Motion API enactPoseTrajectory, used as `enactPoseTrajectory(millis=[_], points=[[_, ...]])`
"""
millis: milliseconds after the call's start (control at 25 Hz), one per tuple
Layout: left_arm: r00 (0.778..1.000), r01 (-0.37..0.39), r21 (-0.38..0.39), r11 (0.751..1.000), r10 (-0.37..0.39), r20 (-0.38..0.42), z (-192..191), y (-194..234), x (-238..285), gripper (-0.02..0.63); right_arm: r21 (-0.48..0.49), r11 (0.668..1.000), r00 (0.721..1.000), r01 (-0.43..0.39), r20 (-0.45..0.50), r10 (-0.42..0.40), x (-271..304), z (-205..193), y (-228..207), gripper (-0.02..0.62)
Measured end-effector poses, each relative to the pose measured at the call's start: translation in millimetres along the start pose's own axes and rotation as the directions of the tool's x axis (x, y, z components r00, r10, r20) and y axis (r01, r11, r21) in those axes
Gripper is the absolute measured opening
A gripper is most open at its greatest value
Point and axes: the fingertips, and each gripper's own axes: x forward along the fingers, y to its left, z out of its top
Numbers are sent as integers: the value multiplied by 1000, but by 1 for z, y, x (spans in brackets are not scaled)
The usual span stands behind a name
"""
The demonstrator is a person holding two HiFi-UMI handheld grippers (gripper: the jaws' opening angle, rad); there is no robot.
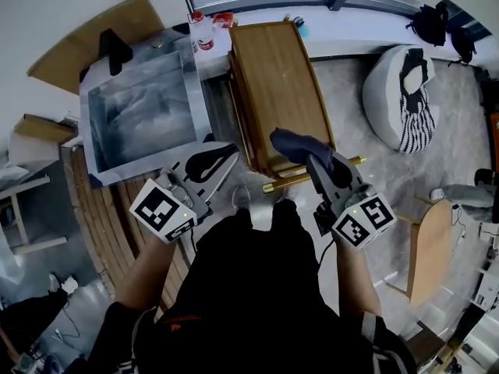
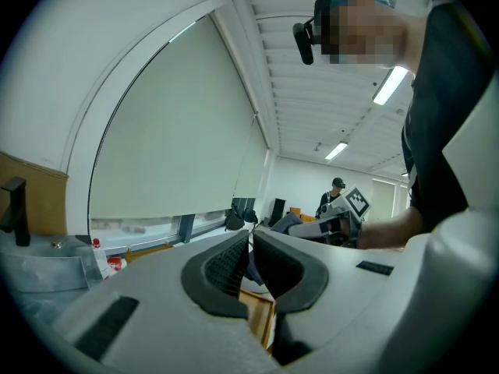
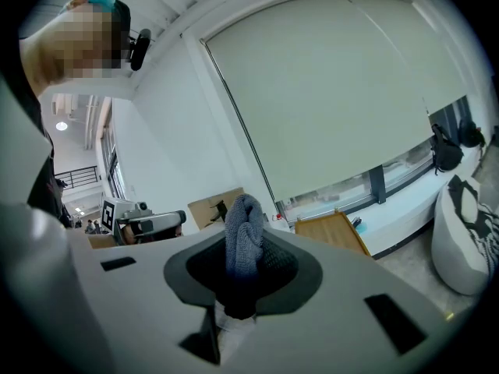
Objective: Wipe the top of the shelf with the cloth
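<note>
Beanbag (image 1: 386, 84), steel sink (image 1: 189, 84), bottle (image 1: 203, 34)

The cloth (image 1: 300, 145) covers part of the shelf's (image 1: 277, 84) near end. Its lower end is hidden between the right gripper's (image 1: 318, 164) jaws.

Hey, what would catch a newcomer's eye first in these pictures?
The blue-grey cloth bunched in the right gripper's fingers, at the near end of the long wooden shelf in the middle. The left gripper is shut and empty just left of that shelf, beside a shiny steel sink.
</note>
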Motion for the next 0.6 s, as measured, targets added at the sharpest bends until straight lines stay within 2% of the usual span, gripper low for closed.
enactPoseTrajectory(millis=[280, 600], points=[[997, -81, -12, 997, 81, 6, 6, 18, 25, 34, -23, 998, 997, -65, -34, 64, 24, 19, -35, 70], [979, -206, -43, 978, 206, 0, 8, 35, 64, 34, -71, 985, 985, -159, -85, 153, 56, 46, -89, 69]])
